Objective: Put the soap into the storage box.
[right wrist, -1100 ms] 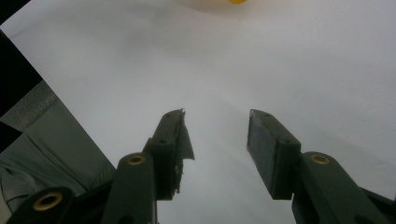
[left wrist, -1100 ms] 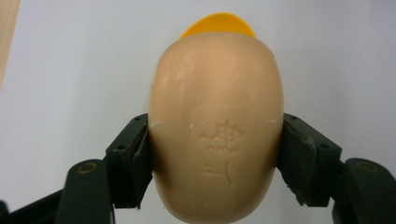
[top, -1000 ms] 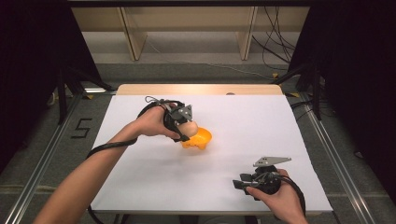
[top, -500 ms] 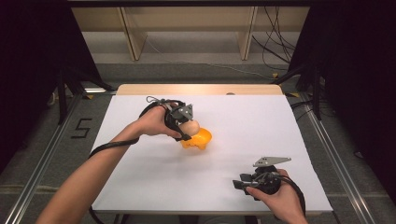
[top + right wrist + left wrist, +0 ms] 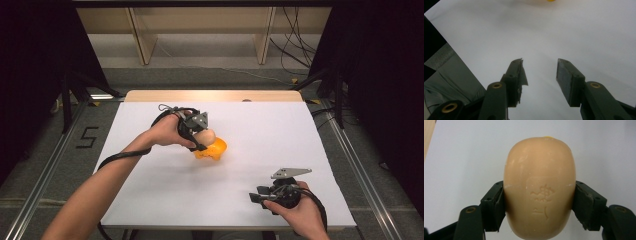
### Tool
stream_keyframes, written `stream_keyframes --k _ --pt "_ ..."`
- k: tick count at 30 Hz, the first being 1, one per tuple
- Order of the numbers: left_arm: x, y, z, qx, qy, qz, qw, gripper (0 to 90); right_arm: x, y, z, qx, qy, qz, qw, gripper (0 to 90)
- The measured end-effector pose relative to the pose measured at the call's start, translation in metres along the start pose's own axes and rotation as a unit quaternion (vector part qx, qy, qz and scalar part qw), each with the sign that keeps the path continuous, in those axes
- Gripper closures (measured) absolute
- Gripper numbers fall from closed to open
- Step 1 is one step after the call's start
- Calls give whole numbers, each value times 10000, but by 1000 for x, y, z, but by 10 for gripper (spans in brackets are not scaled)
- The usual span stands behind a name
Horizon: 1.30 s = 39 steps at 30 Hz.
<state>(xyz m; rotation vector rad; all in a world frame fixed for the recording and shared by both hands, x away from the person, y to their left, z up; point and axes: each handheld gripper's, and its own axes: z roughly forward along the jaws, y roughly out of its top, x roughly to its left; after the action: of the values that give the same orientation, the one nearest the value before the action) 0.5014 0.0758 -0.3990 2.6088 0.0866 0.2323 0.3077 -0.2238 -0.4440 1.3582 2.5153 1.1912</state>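
White table (image 5: 320,150) bears an orange dish (image 5: 214,149); left gripper (image 5: 199,131) beside it clamps a peach soap (image 5: 539,187); right gripper (image 5: 259,197), well apart, gapes empty

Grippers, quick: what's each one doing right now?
Left gripper: shut on the soap, above the orange dish.
Right gripper: open, holding nothing, over the table.

Over the last second the left gripper (image 5: 201,134), clamped on the soap bar (image 5: 205,136), shows only a marginal drift toward the orange dish (image 5: 216,149). No other displacement is discernible between the frames.
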Motion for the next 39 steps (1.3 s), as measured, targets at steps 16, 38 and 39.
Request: stream_keyframes --k 16,38,39 --pt "1 -1 8 3 -92 -102 9999 325 0 0 -1 -22 -10 -6 10000 565" --pt "3 -1 17 51 -219 -19 9997 324 0 0 -1 42 34 3 10000 565" --pt "3 -1 17 51 -219 -19 9997 324 0 0 -1 42 34 3 10000 565"
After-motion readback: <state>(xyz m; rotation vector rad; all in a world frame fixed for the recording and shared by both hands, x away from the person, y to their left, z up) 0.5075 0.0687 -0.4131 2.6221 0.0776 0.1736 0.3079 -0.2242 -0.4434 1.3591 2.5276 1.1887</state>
